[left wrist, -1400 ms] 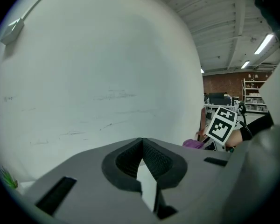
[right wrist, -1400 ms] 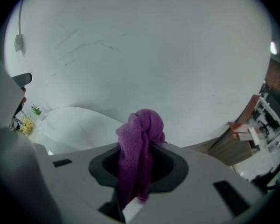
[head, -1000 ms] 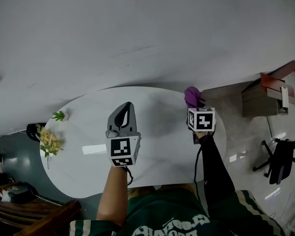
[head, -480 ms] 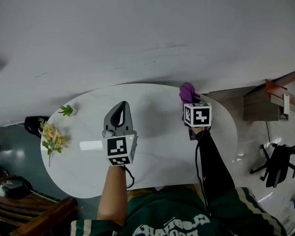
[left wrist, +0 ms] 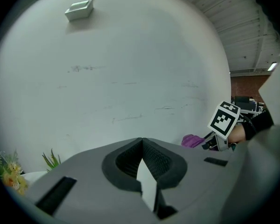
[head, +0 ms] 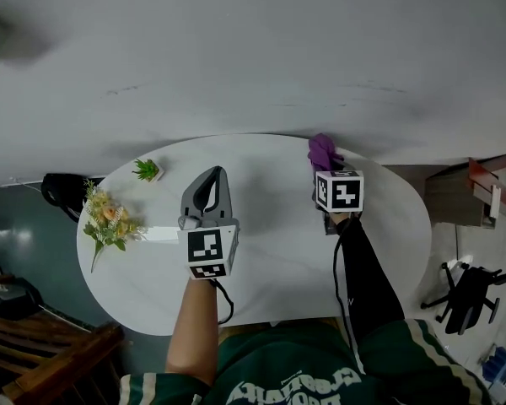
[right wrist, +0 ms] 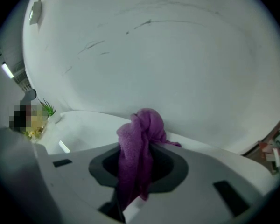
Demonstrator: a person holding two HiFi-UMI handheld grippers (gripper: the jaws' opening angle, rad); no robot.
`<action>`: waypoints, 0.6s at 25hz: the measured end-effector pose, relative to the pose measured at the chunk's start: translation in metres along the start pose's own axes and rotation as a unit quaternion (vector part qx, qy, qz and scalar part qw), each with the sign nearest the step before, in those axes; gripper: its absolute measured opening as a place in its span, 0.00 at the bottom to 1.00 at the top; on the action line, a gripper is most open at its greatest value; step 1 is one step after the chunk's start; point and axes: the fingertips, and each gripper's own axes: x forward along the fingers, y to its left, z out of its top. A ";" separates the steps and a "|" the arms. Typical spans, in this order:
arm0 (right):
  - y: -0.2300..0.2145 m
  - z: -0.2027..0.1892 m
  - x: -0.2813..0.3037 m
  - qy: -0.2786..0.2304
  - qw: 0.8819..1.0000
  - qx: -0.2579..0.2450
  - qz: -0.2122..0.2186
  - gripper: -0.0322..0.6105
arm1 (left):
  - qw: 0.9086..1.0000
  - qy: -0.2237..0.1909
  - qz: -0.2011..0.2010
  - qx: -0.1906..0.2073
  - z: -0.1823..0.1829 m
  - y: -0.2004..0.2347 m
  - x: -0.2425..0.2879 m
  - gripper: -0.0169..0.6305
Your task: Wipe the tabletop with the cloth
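A white oval table (head: pixel 270 251) fills the middle of the head view. My right gripper (head: pixel 327 171) is shut on a purple cloth (head: pixel 322 152), which bunches up out of its jaws near the table's far edge. In the right gripper view the cloth (right wrist: pixel 140 143) hangs between the jaws and hides their tips. My left gripper (head: pixel 214 174) hovers over the table's middle, left of the right one, shut with nothing in it. In the left gripper view its jaws (left wrist: pixel 141 141) meet, and the cloth (left wrist: pixel 192 140) shows at the right.
A bunch of yellow flowers (head: pixel 108 222) and a small green plant (head: pixel 147 170) sit at the table's left end. A white wall (head: pixel 236 49) rises just behind the table. An office chair (head: pixel 468 289) stands at the right, dark wooden furniture (head: pixel 42 353) at the lower left.
The head view has swung, so the table and flowers sit further right and higher. Both grippers keep their places over the table; the cloth stays in the right one.
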 end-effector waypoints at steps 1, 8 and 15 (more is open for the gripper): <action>0.012 0.003 0.004 -0.001 1.000 -0.004 0.003 0.22 | 1.000 0.000 0.003 -0.001 -0.002 0.010 -0.003 0.03; 0.102 0.017 0.030 0.000 0.999 -0.037 0.031 0.22 | 1.000 0.001 0.025 -0.006 -0.018 0.077 -0.031 0.03; 0.186 0.024 0.049 0.000 0.997 -0.061 0.051 0.22 | 0.999 -0.003 0.044 -0.014 -0.035 0.140 -0.067 0.03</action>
